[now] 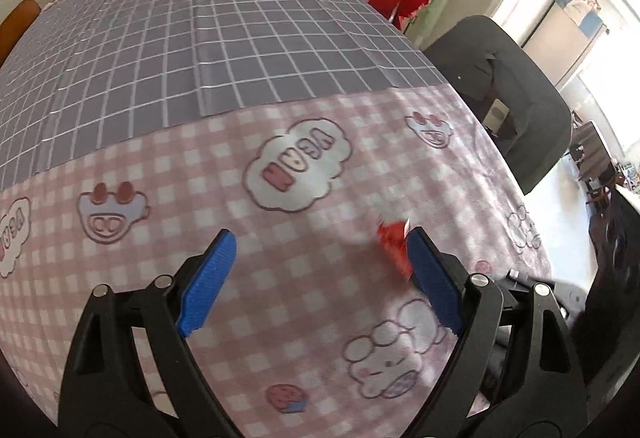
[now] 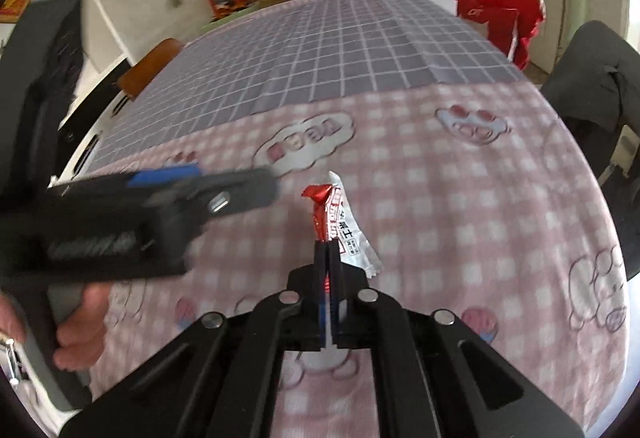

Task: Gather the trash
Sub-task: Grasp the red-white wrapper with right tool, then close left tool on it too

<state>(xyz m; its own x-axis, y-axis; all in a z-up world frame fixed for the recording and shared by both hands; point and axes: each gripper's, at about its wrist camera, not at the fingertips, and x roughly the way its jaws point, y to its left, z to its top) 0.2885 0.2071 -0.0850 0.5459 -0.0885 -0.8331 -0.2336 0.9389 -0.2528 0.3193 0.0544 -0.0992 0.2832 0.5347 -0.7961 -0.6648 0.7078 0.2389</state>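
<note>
The right gripper (image 2: pixel 329 254) is clamped on a red-and-white snack wrapper (image 2: pixel 336 222) above the pink checked tablecloth (image 2: pixel 460 238); the left gripper (image 1: pixel 320 278) gapes empty beside it. Binning remains; no bin shows.

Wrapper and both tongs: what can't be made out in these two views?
- Left wrist view: the red wrapper is motion-blurred and partly behind a blue pad of the open left tongs; its print is unreadable.
- Right wrist view: the wrapper's lower end is hidden inside the shut right tongs.
- Right wrist view: the left tongs are smeared; their opening is unclear there.
- No trash container appears in either view.
</note>
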